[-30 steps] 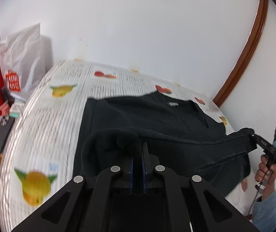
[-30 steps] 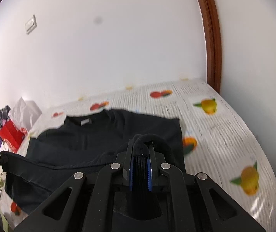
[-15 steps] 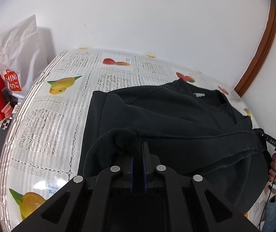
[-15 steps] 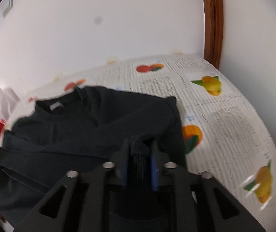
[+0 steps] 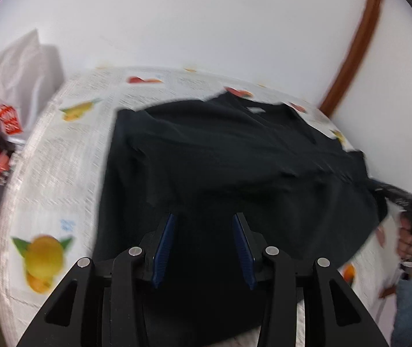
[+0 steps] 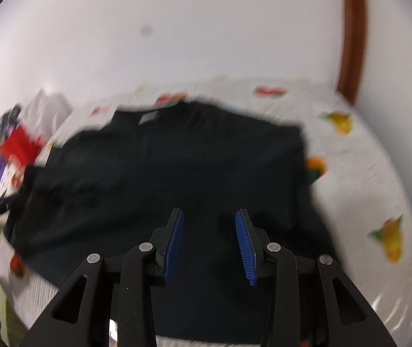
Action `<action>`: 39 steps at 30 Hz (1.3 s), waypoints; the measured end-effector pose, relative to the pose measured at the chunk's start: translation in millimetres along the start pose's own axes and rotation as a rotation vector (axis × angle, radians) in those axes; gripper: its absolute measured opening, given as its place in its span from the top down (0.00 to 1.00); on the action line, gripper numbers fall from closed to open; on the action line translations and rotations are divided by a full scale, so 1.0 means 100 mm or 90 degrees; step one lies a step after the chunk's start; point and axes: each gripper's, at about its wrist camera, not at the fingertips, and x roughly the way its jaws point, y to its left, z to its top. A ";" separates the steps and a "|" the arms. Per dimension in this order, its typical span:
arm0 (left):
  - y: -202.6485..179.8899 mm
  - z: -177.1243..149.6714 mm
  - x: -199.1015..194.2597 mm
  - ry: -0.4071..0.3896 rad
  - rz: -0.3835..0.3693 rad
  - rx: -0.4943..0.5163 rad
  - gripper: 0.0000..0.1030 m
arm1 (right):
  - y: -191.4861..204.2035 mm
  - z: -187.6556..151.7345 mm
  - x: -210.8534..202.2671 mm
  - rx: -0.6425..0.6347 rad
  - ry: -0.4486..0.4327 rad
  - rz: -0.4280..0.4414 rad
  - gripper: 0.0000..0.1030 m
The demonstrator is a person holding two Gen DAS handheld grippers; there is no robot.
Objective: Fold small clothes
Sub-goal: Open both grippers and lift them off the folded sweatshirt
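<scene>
Black sweatshirt (image 5: 235, 159) lies spread across the fruit-print desk (image 5: 61, 179), bare cloth showing along both side edges. Left gripper (image 5: 203, 248) and right gripper (image 6: 209, 245) have just been opening; their jaws stand apart above the fabric, apparently gripping nothing, though blur hinders.

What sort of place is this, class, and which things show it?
Probably a room in a home: a table with a fruit-print cloth against a white wall, a black top spread on it for folding, and shopping bags heaped at one end.
</scene>
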 end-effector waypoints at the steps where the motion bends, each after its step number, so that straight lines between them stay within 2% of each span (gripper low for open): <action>1: -0.01 -0.02 0.02 0.006 -0.009 -0.003 0.62 | 0.04 -0.06 0.07 -0.008 0.015 0.000 0.64; 3: -0.06 -0.02 0.10 0.019 -0.012 0.000 0.62 | 0.10 -0.15 0.24 -0.015 0.047 -0.014 0.64; 5: -0.12 0.01 0.21 0.028 0.007 0.009 0.62 | 0.14 -0.16 0.31 -0.022 0.045 -0.035 0.64; 7: -0.17 0.07 0.31 0.029 0.035 0.023 0.62 | 0.19 -0.12 0.37 -0.042 0.043 -0.056 0.64; 10: -0.29 0.16 0.49 0.020 0.117 0.071 0.62 | 0.22 -0.02 0.50 -0.058 0.045 -0.082 0.64; 14: -0.35 0.34 0.64 0.003 0.170 0.104 0.62 | 0.18 0.21 0.67 -0.025 0.041 -0.093 0.65; 19: -0.21 0.66 0.71 -0.013 0.141 0.064 0.62 | 0.10 0.55 0.69 -0.001 0.003 -0.092 0.69; 22: -0.14 0.86 0.74 -0.029 0.166 0.055 0.62 | 0.05 0.76 0.76 0.004 -0.015 -0.080 0.70; 24: -0.03 0.96 0.74 -0.031 0.169 0.044 0.62 | -0.02 0.87 0.76 0.008 -0.034 -0.094 0.70; 27: 0.08 0.99 0.67 -0.036 0.158 0.029 0.62 | -0.19 0.98 0.65 0.026 -0.065 -0.091 0.67; 29: 0.16 0.97 0.64 -0.035 0.166 0.043 0.62 | -0.31 1.02 0.60 0.029 -0.078 -0.093 0.63; 31: 0.21 0.95 0.66 -0.031 0.169 0.059 0.62 | -0.40 1.03 0.64 0.019 -0.069 -0.100 0.56; 34: 0.28 0.96 0.75 -0.012 0.168 0.066 0.62 | -0.50 1.06 0.82 0.001 -0.032 -0.128 0.55; 39: 0.41 0.97 0.87 0.012 0.145 0.046 0.62 | -0.65 1.05 1.12 0.016 0.021 -0.121 0.55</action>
